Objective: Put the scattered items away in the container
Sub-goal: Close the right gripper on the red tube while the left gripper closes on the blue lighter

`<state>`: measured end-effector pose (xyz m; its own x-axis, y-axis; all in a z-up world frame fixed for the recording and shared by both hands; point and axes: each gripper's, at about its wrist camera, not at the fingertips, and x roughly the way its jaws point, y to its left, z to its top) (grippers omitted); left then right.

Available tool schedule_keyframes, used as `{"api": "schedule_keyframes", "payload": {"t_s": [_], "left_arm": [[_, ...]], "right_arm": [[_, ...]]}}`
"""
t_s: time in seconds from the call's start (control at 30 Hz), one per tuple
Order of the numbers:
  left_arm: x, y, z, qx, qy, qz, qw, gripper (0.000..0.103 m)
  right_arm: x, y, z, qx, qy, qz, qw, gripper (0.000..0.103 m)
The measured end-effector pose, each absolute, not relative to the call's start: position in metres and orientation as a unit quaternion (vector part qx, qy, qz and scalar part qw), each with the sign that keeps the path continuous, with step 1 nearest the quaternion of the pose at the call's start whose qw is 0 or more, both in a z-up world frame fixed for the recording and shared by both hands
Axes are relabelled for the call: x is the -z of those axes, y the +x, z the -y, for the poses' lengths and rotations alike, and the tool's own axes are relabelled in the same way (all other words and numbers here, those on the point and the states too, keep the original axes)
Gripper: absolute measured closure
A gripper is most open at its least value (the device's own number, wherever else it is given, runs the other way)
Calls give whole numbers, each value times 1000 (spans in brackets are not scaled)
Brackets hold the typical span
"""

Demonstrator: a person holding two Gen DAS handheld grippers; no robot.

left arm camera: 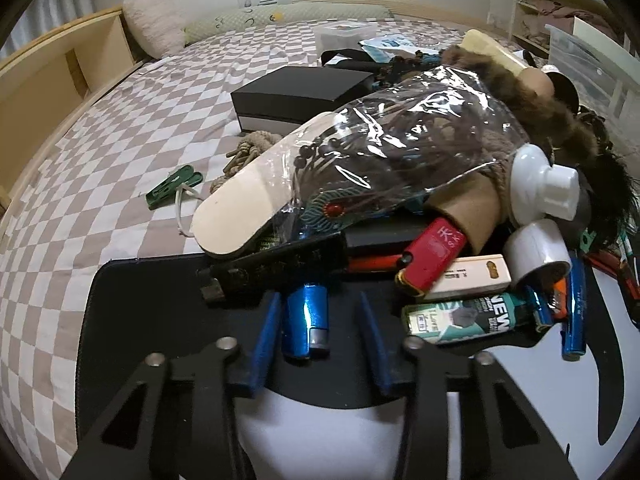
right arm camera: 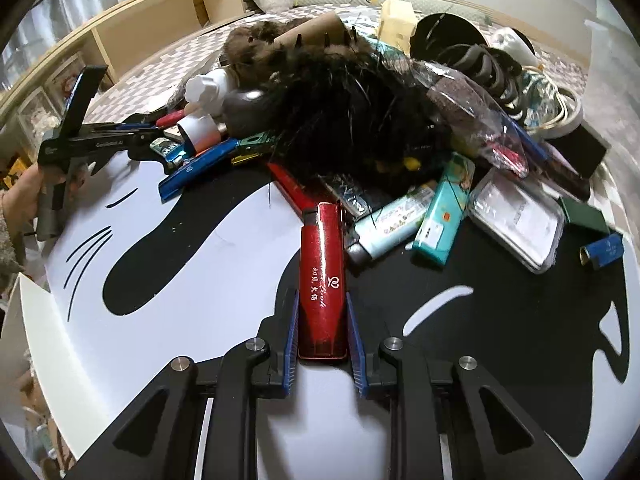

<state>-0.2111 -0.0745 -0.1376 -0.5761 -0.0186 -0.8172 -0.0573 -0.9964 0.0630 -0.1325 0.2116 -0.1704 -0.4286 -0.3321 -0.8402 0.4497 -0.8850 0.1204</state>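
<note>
Right claw (right arm camera: 322, 322) clamps the red lighter (right arm camera: 322, 280) lengthwise. Left claw (left arm camera: 316, 320) half-open around the blue lighter (left arm camera: 306, 322), axis along fingers; right pad not touching.

- A home bedroom — a bed (left arm camera: 132, 120) under a checked sheet.
- Pillows (left arm camera: 154, 26) against the wall, a wooden frame with cubbies (left arm camera: 52, 72) — wall socket (left arm camera: 247, 0) above.

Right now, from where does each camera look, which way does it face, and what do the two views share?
Left wrist: on the left gripper, angled down at a blue lighter between its fingers, the bed beyond.
Right wrist: on the right gripper, angled down at the red lighter it clamps; the left gripper and a hand show.
Shared: black-and-white mat, cluttered pile.
</note>
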Motion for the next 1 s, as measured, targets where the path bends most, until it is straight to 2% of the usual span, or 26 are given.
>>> {"api": "schedule_keyframes", "payload": {"t_s": [0.13, 0.3, 1.0], "left_arm": [[137, -208, 76, -887, -460, -33, 14, 80], [137, -203, 78, -887, -461, -14, 15, 80], [131, -139, 61, -869, -492, -26, 44, 80]], "right_arm": [[171, -128, -214, 844, 480, -63, 230, 79], [171, -123, -219, 842, 486, -58, 229, 79], [166, -91, -224, 841, 498, -65, 201, 79]]}}
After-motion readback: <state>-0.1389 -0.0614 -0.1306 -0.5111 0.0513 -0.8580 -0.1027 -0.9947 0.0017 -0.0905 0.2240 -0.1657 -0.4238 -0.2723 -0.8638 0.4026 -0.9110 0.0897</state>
